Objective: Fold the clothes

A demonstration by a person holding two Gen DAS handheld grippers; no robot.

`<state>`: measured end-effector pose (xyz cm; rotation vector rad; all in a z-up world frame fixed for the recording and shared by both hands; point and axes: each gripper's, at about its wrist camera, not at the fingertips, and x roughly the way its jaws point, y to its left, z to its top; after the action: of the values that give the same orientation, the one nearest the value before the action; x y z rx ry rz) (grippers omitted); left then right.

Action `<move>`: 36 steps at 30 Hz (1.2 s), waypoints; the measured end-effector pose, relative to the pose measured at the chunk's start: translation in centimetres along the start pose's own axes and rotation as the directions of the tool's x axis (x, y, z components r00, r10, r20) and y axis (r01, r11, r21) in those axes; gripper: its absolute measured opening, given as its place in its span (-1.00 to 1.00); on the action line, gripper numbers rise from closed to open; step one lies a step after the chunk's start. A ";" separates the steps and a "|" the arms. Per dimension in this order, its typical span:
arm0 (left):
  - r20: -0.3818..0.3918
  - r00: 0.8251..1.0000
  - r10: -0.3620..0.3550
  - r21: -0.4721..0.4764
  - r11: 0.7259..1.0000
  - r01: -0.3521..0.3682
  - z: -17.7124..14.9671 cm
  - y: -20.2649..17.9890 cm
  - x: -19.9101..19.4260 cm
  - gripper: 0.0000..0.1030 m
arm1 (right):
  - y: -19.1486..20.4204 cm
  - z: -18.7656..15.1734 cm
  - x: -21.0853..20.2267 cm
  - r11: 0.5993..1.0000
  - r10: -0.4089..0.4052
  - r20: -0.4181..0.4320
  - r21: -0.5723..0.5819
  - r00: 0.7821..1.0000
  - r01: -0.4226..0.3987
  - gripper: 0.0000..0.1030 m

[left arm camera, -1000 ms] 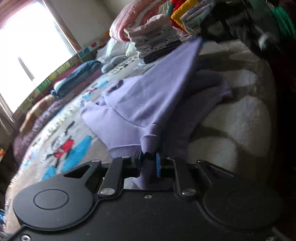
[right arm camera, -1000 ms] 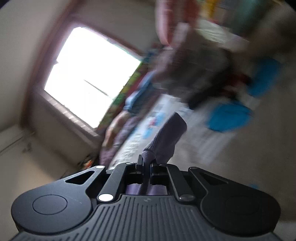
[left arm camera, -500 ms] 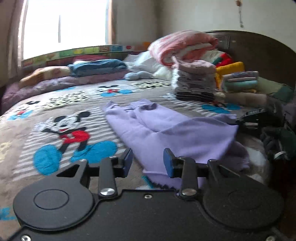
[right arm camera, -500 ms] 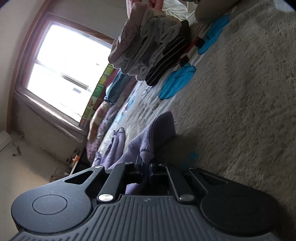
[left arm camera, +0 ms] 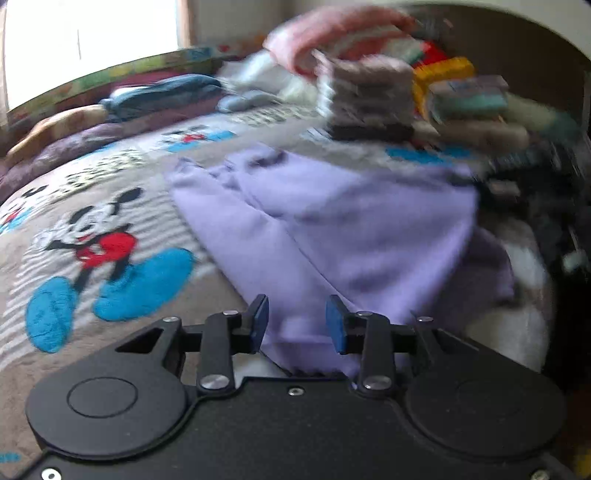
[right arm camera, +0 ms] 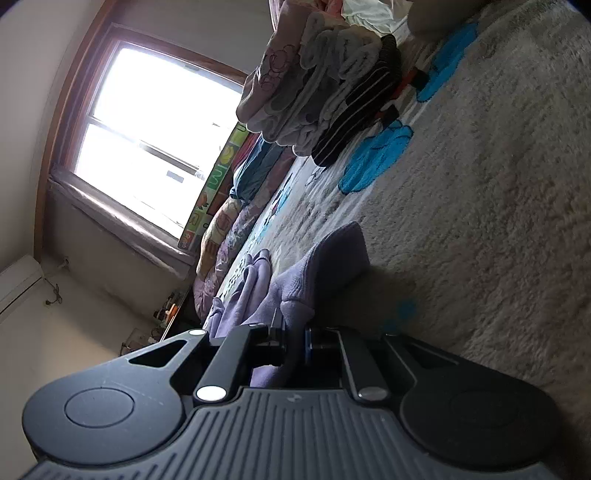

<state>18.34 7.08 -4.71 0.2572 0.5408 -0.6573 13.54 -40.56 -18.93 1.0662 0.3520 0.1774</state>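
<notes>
Daylight from a window [right arm camera: 147, 144] at the far left falls across a bed [left arm camera: 110, 177] covered by a cartoon-mouse blanket [left arm camera: 88, 243]. At the far side of the bed, against a dark headboard [left arm camera: 535, 55], sit stacks of folded clothes [left arm camera: 369, 99], with a pink bundle [left arm camera: 332, 33] above them and rolled bedding [left arm camera: 162, 96] along the window side; all of this is blurred in the left wrist view.

On the blanket in the middle of the bed lies a lilac garment [left arm camera: 351, 236]. Its long axis runs from the near edge, just ahead of the left gripper [left arm camera: 297, 323], away toward the far left, where its narrower end [left arm camera: 192, 173] lies flat. One layer is folded over another, and the right side bunches up near a pale fluffy patch [left arm camera: 524, 325] of bedding.

The left gripper hovers at the near end of the garment with its jaws apart at a moderate gap; cloth shows behind that gap, but the blue pads [left arm camera: 258, 321] do not press on it.

In the right wrist view the scene is rolled sideways. The right gripper [right arm camera: 295, 345] has its jaws nearly together and just starting to open, with a ribbed cuff or hem [right arm camera: 295, 295] of the lilac garment pinched between them, the fabric rising ahead of the jaws to a rounded peak.
</notes>
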 end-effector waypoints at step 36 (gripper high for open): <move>-0.149 0.970 0.194 -0.043 0.978 -0.202 15.8 10.3 23.1 -0.81 | -0.7 -0.2 0.9 0.996 0.087 -0.029 -0.005 0.996 -0.087 -0.79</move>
<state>46.38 -2.96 -3.71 0.3013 0.6626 -0.4298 14.28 -40.44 -19.80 1.0741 0.3310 0.2718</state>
